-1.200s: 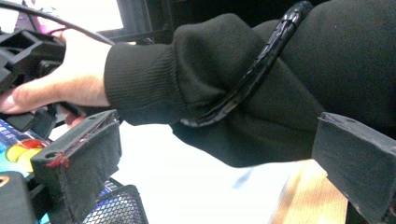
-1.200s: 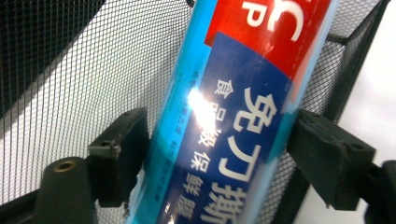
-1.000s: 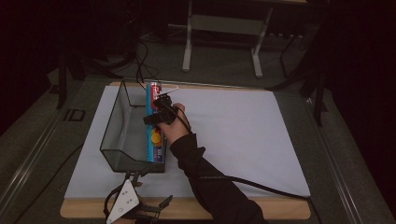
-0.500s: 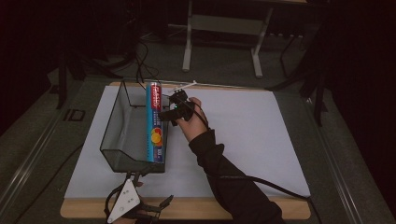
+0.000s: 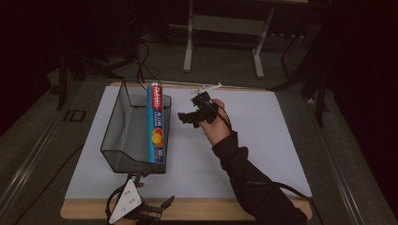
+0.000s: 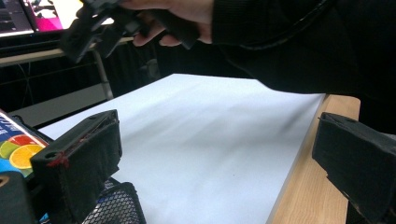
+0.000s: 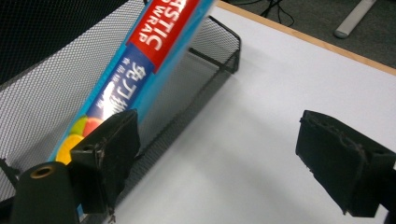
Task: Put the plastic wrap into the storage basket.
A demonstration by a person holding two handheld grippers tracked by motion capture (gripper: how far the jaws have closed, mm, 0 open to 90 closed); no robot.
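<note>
A long blue and red plastic wrap box (image 5: 156,123) lies tilted along the right wall of a black mesh basket (image 5: 117,136). My right gripper (image 5: 188,111), held in a hand, hovers just right of the box, open and holding nothing. In the right gripper view the box (image 7: 140,70) leans on the basket's rim (image 7: 219,44) beyond the left jaw, and the gripper (image 7: 224,154) is spread wide over white paper. My left gripper (image 5: 154,190) rests open at the table's front edge by the basket's near corner. Its own view shows the left gripper (image 6: 219,154) wide apart, with the box's end (image 6: 16,151) at left.
A white sheet (image 5: 263,136) covers the wooden table (image 5: 211,208). The sleeved right forearm (image 5: 244,173) crosses the sheet from the bottom right. Cables (image 5: 141,65) and metal table legs (image 5: 190,42) lie beyond the far edge. The surroundings are dark.
My right gripper has drawn back to the right, off the plastic wrap box, which stays leaning in the basket. The left gripper has not moved.
</note>
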